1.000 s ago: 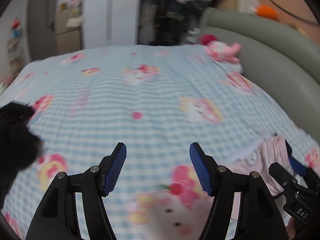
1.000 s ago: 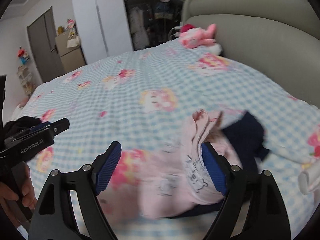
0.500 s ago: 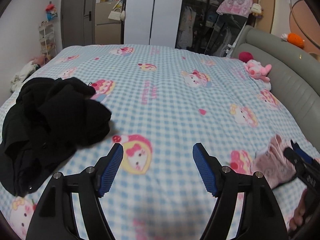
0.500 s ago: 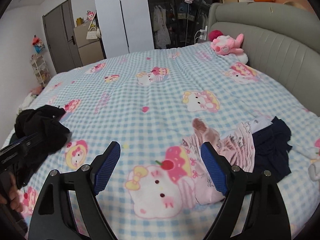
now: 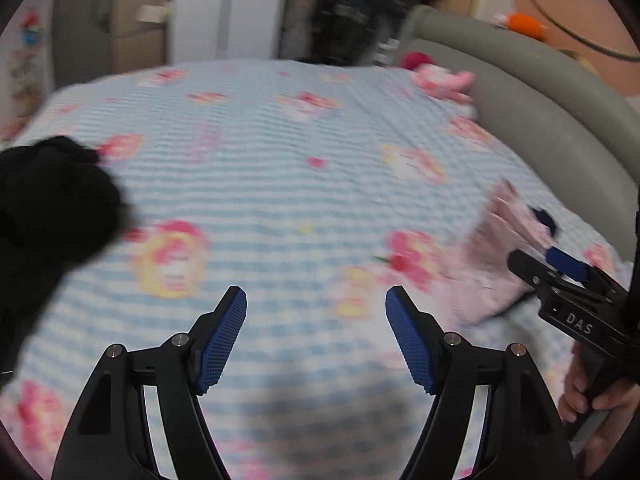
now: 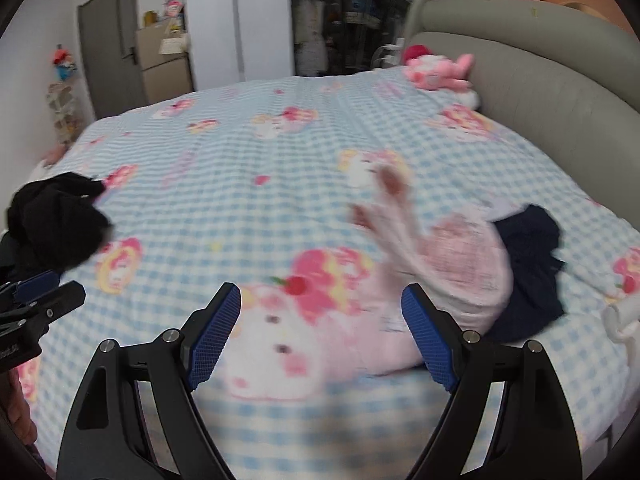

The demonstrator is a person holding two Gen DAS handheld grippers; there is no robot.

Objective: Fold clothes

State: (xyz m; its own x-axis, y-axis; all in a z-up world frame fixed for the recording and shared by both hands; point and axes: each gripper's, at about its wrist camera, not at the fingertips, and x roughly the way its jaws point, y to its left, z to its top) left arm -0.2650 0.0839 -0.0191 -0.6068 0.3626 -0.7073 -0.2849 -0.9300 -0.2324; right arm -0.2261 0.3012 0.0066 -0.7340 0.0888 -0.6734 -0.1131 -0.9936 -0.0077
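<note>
Pink garment lies crumpled on the bed, so we hover both left tongs and right tongs apart and empty, ready to grab it.

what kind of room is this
Most likely a bedroom, perhaps a child's. A wide bed with a blue checked cartoon-cat bedspread fills the view, backed by a grey padded headboard. A pink plush toy lies by it, and an open wardrobe with hanging clothes stands behind.

Motion blur smeared the pink garment and bedspread; the black garment ran off the left edge.
</note>
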